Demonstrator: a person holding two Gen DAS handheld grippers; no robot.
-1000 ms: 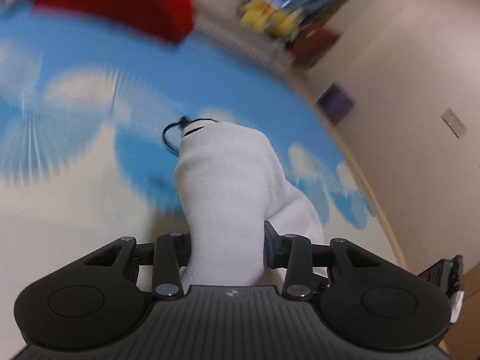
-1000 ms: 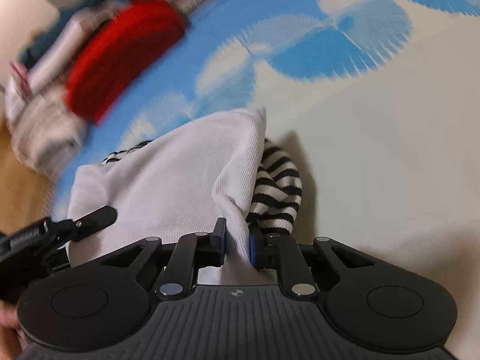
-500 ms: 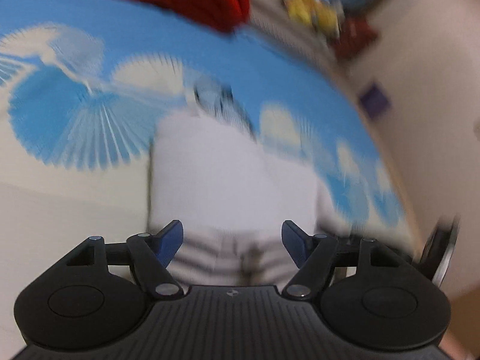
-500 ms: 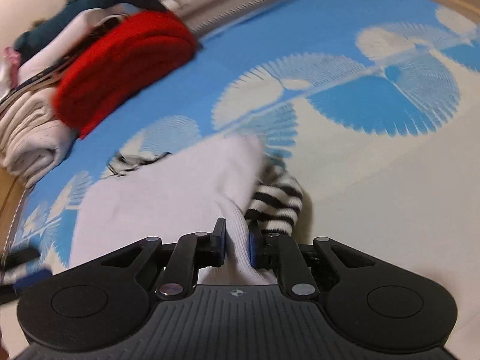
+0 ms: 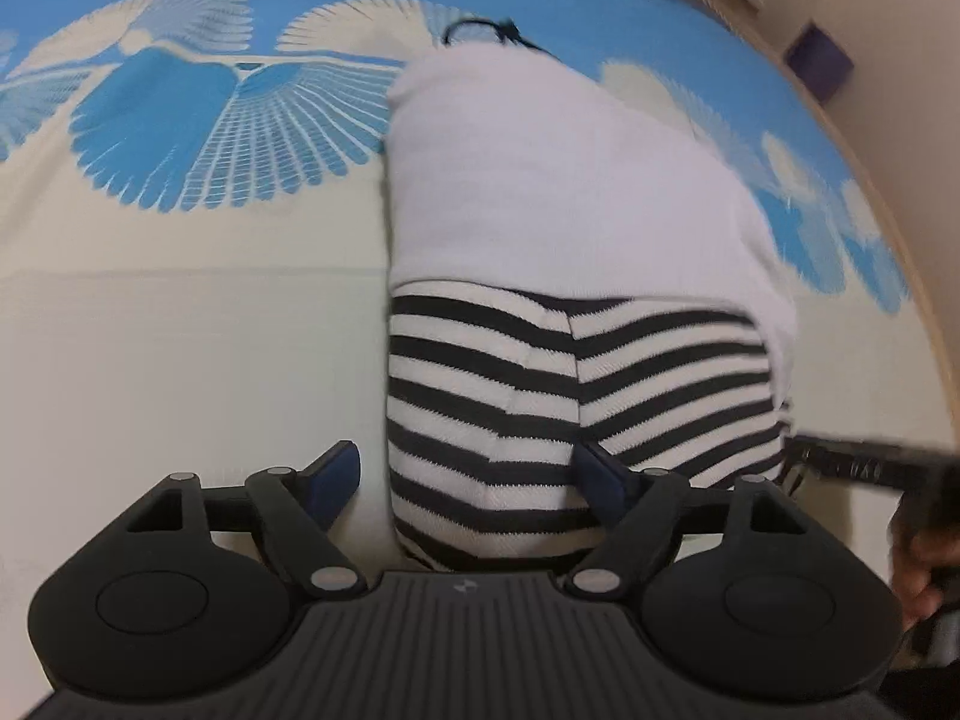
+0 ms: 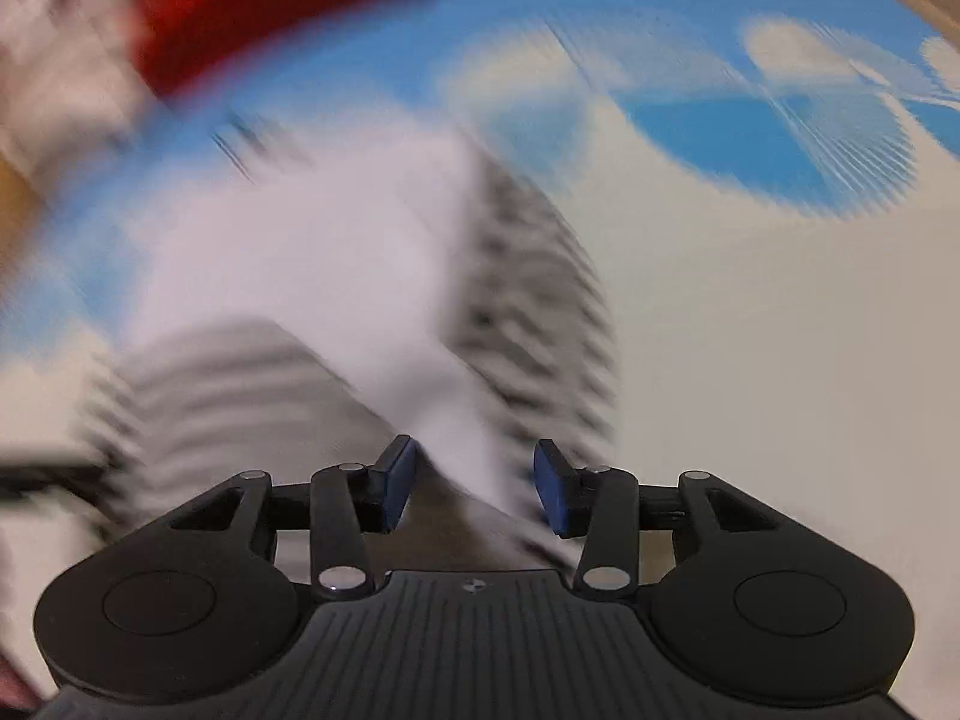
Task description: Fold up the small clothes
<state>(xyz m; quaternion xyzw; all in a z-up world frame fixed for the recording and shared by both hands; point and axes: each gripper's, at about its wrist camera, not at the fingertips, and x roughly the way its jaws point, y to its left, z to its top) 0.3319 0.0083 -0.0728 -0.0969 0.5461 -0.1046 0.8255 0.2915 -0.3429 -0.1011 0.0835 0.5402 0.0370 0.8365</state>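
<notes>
The garment (image 5: pixel 570 252), white with a black-and-white striped part, lies folded on the blue-and-cream patterned cover (image 5: pixel 180 324), its white flap laid over the stripes; both grippers, clamped on its white cloth a second ago, now stand with jaws apart and empty, so this fold appears finished. The left gripper (image 5: pixel 468 480) straddles the striped near edge in a sharp view that shows the flat result, whereas the right gripper (image 6: pixel 474 492) view is motion-blurred yet alone shows a red folded item (image 6: pixel 270 6) at the far edge
</notes>
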